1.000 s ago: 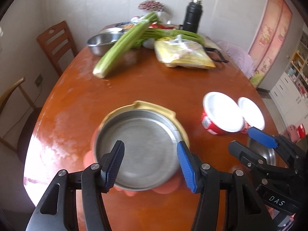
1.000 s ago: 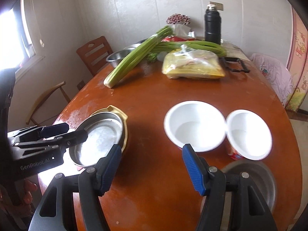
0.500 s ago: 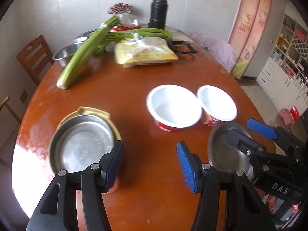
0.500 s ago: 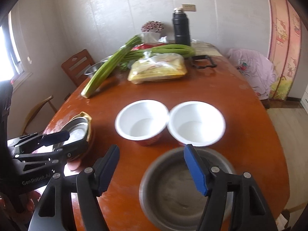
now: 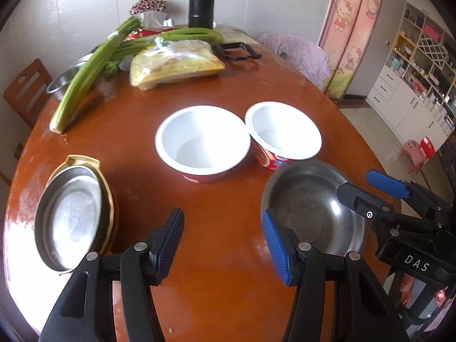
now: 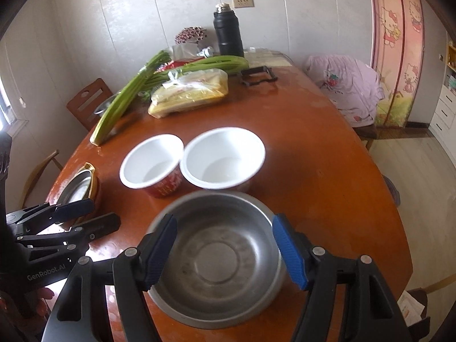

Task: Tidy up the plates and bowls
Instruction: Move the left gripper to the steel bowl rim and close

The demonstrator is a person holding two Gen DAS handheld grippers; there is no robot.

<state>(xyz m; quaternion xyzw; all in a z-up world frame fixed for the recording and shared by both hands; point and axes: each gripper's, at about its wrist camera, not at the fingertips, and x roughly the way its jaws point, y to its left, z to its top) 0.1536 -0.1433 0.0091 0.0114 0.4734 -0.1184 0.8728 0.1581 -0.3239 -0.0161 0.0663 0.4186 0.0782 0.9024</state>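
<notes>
Two white bowls with red outsides stand side by side mid-table, the left one (image 5: 202,148) (image 6: 152,164) and the right one (image 5: 283,134) (image 6: 223,161). A steel bowl (image 6: 216,256) (image 5: 310,205) sits at the near right; my right gripper (image 6: 225,248) is open with its fingers on either side of it. A steel plate (image 5: 68,216) (image 6: 77,192) rests in a gold-rimmed dish (image 5: 107,188) at the near left. My left gripper (image 5: 222,245) is open and empty above bare table between the plate and the steel bowl.
At the back of the round wooden table (image 5: 228,91) lie celery stalks (image 5: 85,79), a yellow food bag (image 5: 176,65), a black flask (image 5: 201,5), a black clip frame (image 5: 236,51) and another steel bowl (image 5: 61,82). Chairs stand at the left and far right.
Both grippers swung right. The left one moved off the stacked plate toward the table's middle. The right one came over the steel bowl and now straddles it.
</notes>
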